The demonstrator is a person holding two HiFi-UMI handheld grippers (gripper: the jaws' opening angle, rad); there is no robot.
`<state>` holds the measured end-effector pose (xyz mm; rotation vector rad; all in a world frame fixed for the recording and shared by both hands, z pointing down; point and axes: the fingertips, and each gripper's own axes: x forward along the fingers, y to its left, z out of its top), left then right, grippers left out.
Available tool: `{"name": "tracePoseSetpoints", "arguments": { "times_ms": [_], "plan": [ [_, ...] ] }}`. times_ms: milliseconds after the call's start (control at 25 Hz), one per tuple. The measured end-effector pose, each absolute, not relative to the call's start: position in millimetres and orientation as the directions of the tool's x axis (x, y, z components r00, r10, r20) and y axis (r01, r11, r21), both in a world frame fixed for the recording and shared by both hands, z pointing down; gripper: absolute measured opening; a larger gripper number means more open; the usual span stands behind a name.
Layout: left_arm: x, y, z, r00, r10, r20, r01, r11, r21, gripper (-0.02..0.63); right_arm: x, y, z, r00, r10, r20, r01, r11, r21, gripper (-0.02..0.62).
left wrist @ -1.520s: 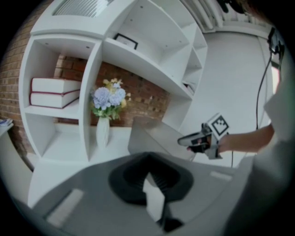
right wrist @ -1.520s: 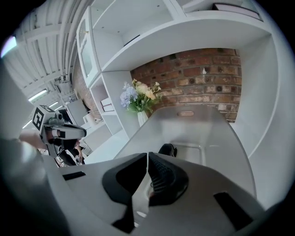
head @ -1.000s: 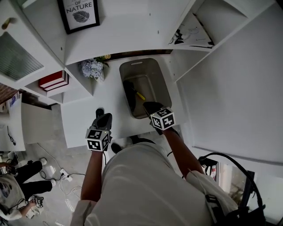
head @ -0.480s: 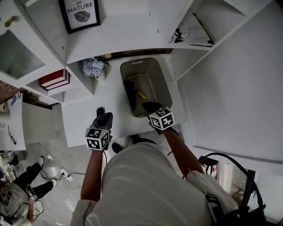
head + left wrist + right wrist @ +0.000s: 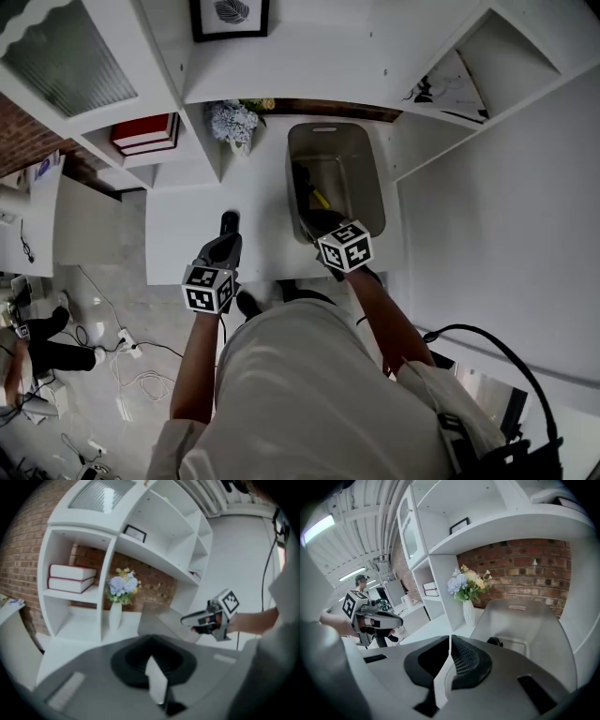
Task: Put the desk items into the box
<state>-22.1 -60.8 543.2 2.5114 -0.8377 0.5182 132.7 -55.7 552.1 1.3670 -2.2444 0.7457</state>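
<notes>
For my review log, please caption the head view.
Person holds left tongs over the white desk and right tongs at the near rim of the grey box, both shut and empty.

Bright, even indoor light with soft shadows, a ceiling strip light [image 5: 318, 529] glaring; both gripper views bulge, darken at their rims, and blur up close.

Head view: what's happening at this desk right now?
A person stands at a white desk with a gripper in each hand. The right gripper, shut and empty, is over the near end of the grey box, which already holds a dark item and a yellow item. The left gripper, also shut and empty, hovers over the desk to the box's left. Flowers and books sit on the shelves behind.
</notes>
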Motion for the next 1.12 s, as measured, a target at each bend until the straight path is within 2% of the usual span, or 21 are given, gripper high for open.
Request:
{"name": "tracePoseSetpoints", "arguments": {
  "times_ms": [800,1120],
  "plan": [
    [-118,-34,567,0.611,-0.607,0.509,-0.789,-0.522,0.324,0.005,2,-73,566,-0.621,-0.462,0.633,-0.73,0.635,-0.254,0.012],
    [-146,-23,578,0.563,-0.639,0.525,-0.827,-0.448,0.34,0.005,-32,-72,602,-0.637,-0.38,0.671,-0.692,0.664,-0.282,0.012]
  ]
}}
